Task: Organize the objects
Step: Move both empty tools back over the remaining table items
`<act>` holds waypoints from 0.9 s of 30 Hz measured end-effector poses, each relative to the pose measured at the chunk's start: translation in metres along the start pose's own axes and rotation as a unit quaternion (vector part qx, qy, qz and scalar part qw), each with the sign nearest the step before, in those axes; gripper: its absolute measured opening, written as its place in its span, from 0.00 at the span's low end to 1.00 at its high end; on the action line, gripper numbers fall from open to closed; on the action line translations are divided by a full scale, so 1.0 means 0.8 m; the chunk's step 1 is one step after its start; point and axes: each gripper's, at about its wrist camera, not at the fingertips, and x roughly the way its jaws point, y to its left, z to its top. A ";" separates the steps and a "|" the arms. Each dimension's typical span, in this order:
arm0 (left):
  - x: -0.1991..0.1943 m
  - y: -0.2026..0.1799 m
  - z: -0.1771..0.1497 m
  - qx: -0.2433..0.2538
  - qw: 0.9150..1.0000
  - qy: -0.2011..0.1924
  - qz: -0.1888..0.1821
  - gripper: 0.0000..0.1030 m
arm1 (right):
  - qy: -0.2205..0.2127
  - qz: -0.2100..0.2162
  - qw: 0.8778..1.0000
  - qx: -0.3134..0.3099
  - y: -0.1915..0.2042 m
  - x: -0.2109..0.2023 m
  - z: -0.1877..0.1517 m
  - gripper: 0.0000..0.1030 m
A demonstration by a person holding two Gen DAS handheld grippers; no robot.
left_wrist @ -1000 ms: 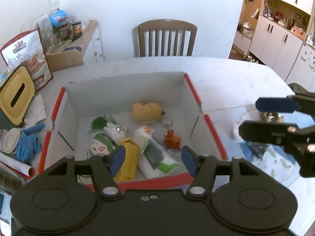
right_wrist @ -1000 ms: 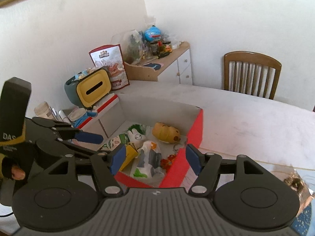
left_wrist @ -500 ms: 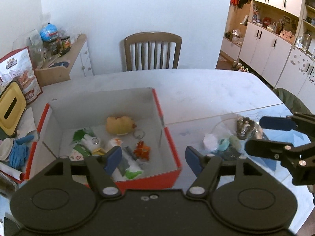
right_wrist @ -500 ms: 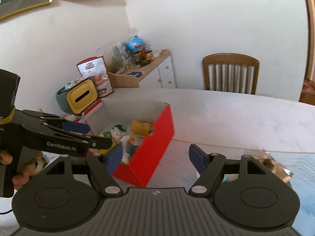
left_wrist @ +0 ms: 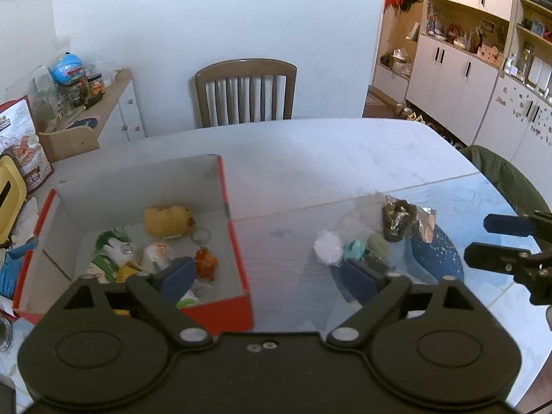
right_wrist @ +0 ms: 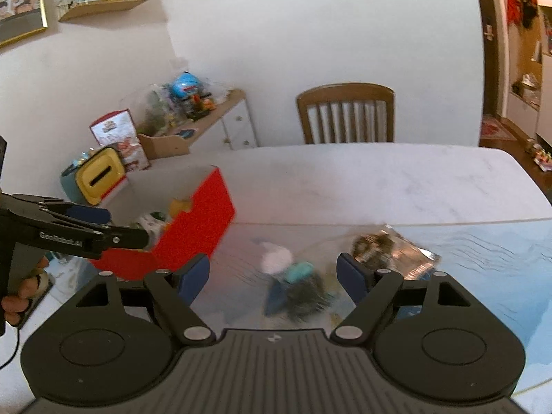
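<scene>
A red box (left_wrist: 241, 305) with a white inside holds a yellow plush (left_wrist: 167, 221), an orange keyring figure (left_wrist: 206, 265) and green-and-white packets. To its right lies a loose pile: a white puff (left_wrist: 327, 246), a teal piece (left_wrist: 353, 249) and a foil packet (left_wrist: 402, 219). My left gripper (left_wrist: 267, 279) is open and empty, straddling the box's right wall. My right gripper (left_wrist: 477, 239) hangs open just right of the pile. In the right wrist view, the right gripper (right_wrist: 272, 276) frames the blurred pile, with the foil packet (right_wrist: 383, 246), the red box (right_wrist: 196, 227) and the left gripper (right_wrist: 120, 224).
A wooden chair (left_wrist: 245, 95) stands at the table's far side. A yellow tissue box (right_wrist: 98, 176), a snack bag (right_wrist: 119, 138) and a cluttered side cabinet (left_wrist: 86, 127) crowd the left. A blue mat (left_wrist: 445, 258) lies under the pile. A hand (right_wrist: 17, 296) holds the left gripper.
Both views have swung right, from over the box toward the loose pile. The box now sits at the left and the pile near the middle. Both grippers stayed open.
</scene>
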 end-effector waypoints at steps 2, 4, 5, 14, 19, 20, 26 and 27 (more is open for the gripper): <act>0.006 -0.009 -0.001 -0.001 1.000 0.003 -0.005 0.97 | 0.004 -0.006 1.000 0.000 -0.010 -0.002 -0.005 0.79; 0.011 -0.017 -0.002 -0.001 1.000 0.005 -0.007 0.98 | 0.008 -0.012 1.000 -0.001 -0.018 -0.002 -0.010 0.79; 0.015 -0.021 -0.001 -0.001 1.000 0.006 -0.008 0.99 | 0.010 -0.014 1.000 -0.001 -0.021 -0.001 -0.012 0.79; 0.063 -0.054 0.004 -0.005 1.000 0.016 0.005 0.99 | 0.031 -0.010 0.999 -0.025 -0.037 0.013 -0.024 0.78; 0.088 -0.064 0.011 -0.007 1.000 0.024 0.012 0.99 | 0.050 -0.001 0.998 -0.048 -0.032 0.032 -0.032 0.79; 0.094 -0.066 0.012 -0.010 0.999 0.028 0.014 0.99 | 0.054 0.002 0.997 -0.050 -0.032 0.037 -0.034 0.79; 0.126 -0.073 0.024 -0.024 0.999 0.043 0.021 0.99 | 0.073 0.009 0.995 -0.067 -0.029 0.065 -0.042 0.79; 0.133 -0.074 0.028 -0.024 0.998 0.045 0.027 0.99 | 0.075 0.010 0.995 -0.069 -0.030 0.070 -0.042 0.79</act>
